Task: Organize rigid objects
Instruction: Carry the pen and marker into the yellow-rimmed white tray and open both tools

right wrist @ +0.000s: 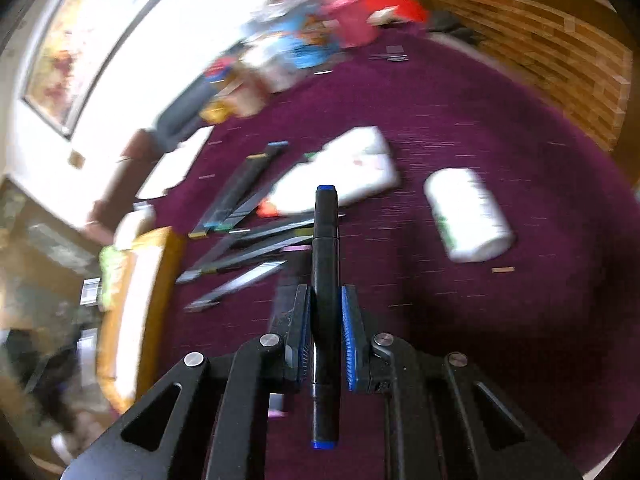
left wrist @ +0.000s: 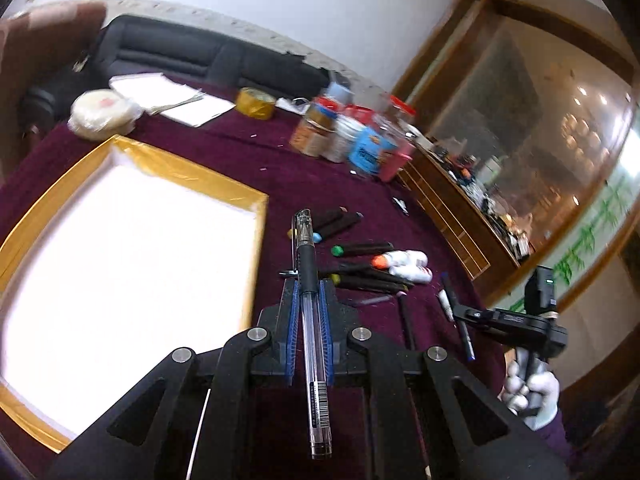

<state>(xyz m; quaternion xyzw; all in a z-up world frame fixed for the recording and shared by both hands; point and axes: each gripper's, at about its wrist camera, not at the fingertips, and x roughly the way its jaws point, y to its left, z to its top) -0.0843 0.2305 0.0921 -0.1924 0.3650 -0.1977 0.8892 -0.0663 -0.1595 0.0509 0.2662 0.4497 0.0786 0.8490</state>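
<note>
Left wrist view: left gripper (left wrist: 310, 292) clamps clear pen (left wrist: 309, 280), above purple table (left wrist: 240, 152), beside white tray (left wrist: 132, 256).
Right wrist view: right gripper (right wrist: 326, 300) clamps black marker (right wrist: 325, 264) above markers (right wrist: 240, 216) mid-table.

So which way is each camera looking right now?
Left wrist: on the left tongs, looking down over the clear pen they clamp, at the white tray; the right tongs and gloved hand show.
Right wrist: on the right tongs, clamping a black marker.
Shared: purple table, marker pile.
</note>
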